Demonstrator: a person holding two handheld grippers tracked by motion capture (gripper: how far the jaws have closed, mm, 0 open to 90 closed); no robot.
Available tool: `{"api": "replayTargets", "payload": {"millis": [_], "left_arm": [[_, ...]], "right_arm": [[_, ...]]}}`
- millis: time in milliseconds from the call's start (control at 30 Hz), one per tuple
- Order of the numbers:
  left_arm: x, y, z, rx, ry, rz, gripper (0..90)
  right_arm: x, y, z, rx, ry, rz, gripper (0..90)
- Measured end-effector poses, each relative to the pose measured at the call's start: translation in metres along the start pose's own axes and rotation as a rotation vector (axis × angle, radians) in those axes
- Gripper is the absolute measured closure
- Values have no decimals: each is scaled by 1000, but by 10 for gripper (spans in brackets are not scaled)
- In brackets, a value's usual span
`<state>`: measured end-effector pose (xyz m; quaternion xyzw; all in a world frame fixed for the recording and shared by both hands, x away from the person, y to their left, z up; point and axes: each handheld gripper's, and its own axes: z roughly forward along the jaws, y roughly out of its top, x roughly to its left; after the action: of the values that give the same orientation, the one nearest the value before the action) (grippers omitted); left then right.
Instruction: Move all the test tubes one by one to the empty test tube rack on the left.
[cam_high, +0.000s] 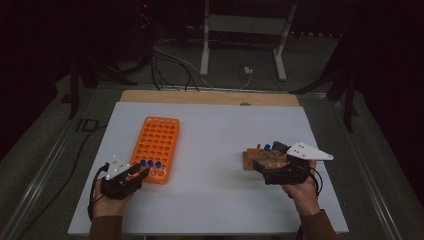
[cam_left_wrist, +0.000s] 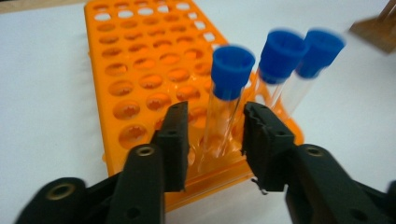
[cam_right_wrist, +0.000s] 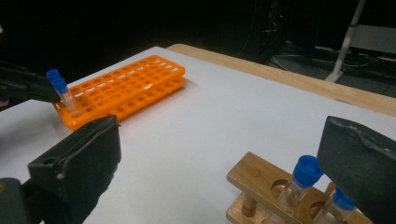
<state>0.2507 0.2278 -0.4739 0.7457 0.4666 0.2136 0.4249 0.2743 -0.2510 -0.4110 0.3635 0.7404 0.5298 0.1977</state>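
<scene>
White table on a wooden board — dark room, cables on the floor.

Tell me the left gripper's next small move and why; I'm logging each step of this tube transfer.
Probably draw the left gripper straight back from the orange plastic tube rack. The clear blue-capped test tube between its jaws already stands in a near-edge hole, with gaps showing on both sides, so it looks released. Two more blue-capped tubes stand beside it, so a straight retreat seems safest.
</scene>
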Motion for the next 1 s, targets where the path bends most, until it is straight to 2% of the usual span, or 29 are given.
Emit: {"api": "replayTargets", "payload": {"millis": [100, 200, 367, 467, 533, 633, 700, 833, 1000], "left_arm": [[2, 1, -6, -57, -30, -23, 527], [1, 2, -11, -107, -47, -28, 450], [-3, 6, -14, -153, -53, -18, 353], [-6, 8, -14, -169, -42, -17, 278], [-8, 9, -13, -182, -42, -33, 247], [-9, 10, -10, -182, -34, -48, 172], [-11, 12, -10, -192, -21, -51, 141], [-13, 14, -10, -205, -18, -59, 22], [-13, 14, -11, -224, -10, -62, 4]], "right_arm": [[-1, 0, -1, -1, -2, 2, 1], [-2, 0, -1, -2, -4, 5, 1], [-5, -1, -2, -2, -11, 11, 1], [-7, -1, -2, -1, -17, 12, 1], [-8, -2, -1, 3, -22, 13, 1], [-11, -5, 1, 16, -46, 4, 1], [-14, -8, 2, 26, -62, 8, 1], [-22, -13, 5, 41, -84, 21, 2], [-30, -19, 6, 63, -110, 35, 9]]}}
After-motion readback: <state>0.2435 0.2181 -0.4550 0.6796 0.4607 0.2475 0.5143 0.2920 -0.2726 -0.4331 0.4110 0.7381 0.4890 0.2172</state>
